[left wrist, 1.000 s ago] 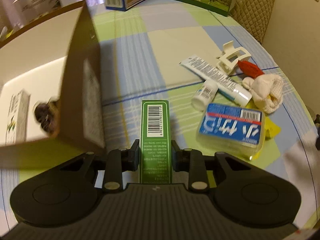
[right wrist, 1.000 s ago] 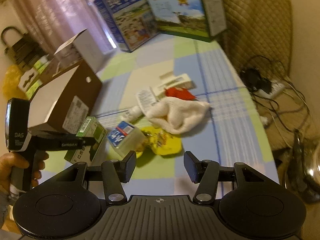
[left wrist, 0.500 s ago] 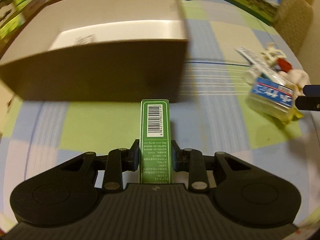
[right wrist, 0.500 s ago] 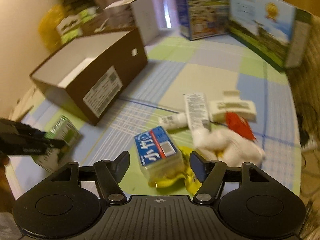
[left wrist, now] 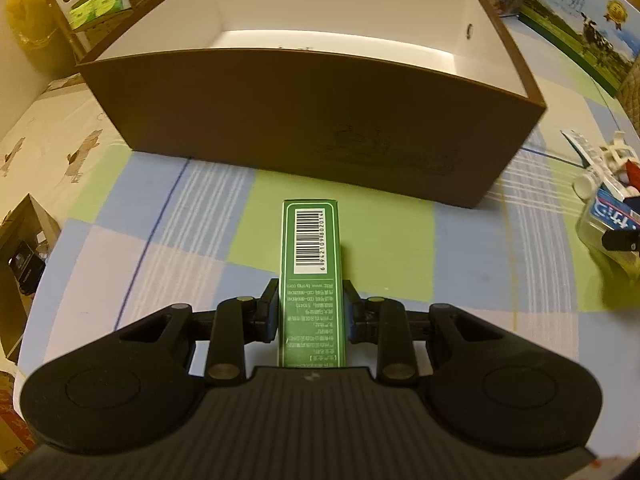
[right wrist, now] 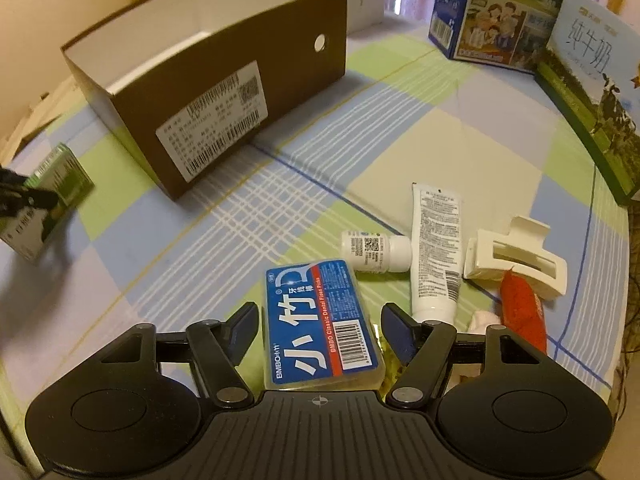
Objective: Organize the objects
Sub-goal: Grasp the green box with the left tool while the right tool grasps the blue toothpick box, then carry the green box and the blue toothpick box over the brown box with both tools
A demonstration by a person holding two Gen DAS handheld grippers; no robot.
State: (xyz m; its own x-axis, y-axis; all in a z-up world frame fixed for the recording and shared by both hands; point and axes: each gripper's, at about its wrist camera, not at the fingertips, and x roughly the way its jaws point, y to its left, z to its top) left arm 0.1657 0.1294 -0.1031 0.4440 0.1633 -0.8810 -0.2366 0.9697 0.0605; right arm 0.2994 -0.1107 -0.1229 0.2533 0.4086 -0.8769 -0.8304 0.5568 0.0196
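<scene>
Clamping the green carton [left wrist: 310, 276] in the left gripper [left wrist: 309, 314] just short of the brown box [left wrist: 312, 120] ahead, straddling the floss case [right wrist: 322, 324] with the right gripper [right wrist: 320, 326] spread wide, risking clipping the near wall

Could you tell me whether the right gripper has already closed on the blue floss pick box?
No, the right gripper is open, its fingers standing apart on either side of the blue floss pick box.
</scene>
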